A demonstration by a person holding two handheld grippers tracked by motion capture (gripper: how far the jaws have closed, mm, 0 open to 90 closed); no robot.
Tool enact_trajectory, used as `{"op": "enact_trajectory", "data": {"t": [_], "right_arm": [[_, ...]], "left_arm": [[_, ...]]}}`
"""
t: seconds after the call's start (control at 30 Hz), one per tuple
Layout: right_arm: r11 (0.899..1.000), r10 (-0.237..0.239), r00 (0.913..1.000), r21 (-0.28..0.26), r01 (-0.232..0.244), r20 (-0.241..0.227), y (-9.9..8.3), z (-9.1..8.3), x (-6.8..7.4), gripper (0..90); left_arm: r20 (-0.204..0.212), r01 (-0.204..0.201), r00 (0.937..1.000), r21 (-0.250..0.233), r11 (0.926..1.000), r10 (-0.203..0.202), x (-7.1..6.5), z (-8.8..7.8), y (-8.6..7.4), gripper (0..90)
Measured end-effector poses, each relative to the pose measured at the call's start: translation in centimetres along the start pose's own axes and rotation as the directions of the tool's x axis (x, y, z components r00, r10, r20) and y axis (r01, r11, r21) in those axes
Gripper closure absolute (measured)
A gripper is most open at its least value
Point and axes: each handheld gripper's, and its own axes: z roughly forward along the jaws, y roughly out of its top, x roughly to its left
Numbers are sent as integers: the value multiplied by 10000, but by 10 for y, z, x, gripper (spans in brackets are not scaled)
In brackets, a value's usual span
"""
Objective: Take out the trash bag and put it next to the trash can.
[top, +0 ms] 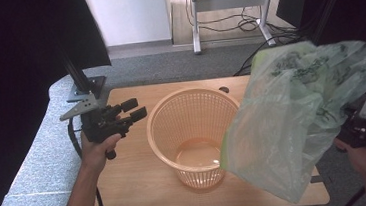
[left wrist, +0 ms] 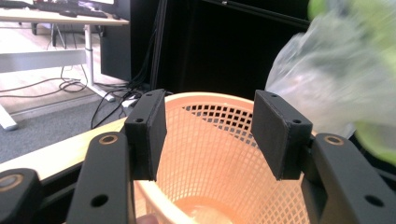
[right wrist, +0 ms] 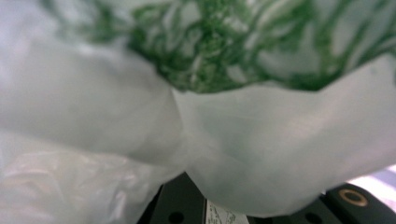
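A: Bag [top: 293, 118], one of them, thin clear plastic with green print, hangs in the air over the right side of the table [top: 138, 187], its left edge just beside the right rim of the basket [top: 194, 137].

B: What holds it?

A: The right gripper [top: 361, 130], at the right edge of the high view. Its jaws are hidden behind the plastic there, but they are closed together on the bag. The right gripper view gives the close look that the high view lacks: white film and green print bunched right up against the camera, with the black body of the gripper at the bottom.

B: And the basket?

A: One orange mesh basket, round, upright, open at the top, standing in the middle of the table. The high view shows its whole rim and floor. The left gripper view looks across its near rim into the mesh, with the bag as a blur at far right.

B: The other gripper?

A: The left gripper [top: 134, 111] is held left of the basket, near its rim but apart from it. Its jaws stand apart with nothing between them, and the left gripper view shows both black pads [left wrist: 149, 133] with the basket seen through the gap.

B: Count?

A: One bag, one basket, one table, two grippers, two hands.
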Motion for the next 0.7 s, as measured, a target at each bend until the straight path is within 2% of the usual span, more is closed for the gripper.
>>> {"op": "enact_trajectory", "data": {"t": [0.17, 0.3, 0.4, 0.53, 0.63, 0.7], "right_arm": [[9946, 933, 9956, 438, -938, 126, -61, -2, -23, 880], [9860, 1483, 9886, 735, -1498, 249, -99, 0, -33, 880], [9795, 1726, 9847, 1013, -1743, 253, -121, 5, -34, 879], [9673, 1891, 9811, 1644, -1934, 411, -147, 18, -31, 875], [9577, 2033, 9779, 1979, -2090, 488, -162, 26, -28, 869], [9557, 2042, 9771, 2040, -2124, 604, -166, 28, -27, 844]], "left_arm": [[-112, 78, 9999, 24, 10000, -78, 6, -5, -4, 451], [-193, 180, 9997, 11, 9998, -180, 10, -8, -6, 451], [-271, 225, 9994, 38, 9997, -224, 12, -9, -9, 451], [-300, 263, 9992, 102, 9996, -260, 13, -10, -12, 450], [-319, 288, 9991, 122, 9995, -284, 14, -11, -13, 449], [-318, 279, 9991, 126, 9995, -275, 14, -12, -13, 449]]}}
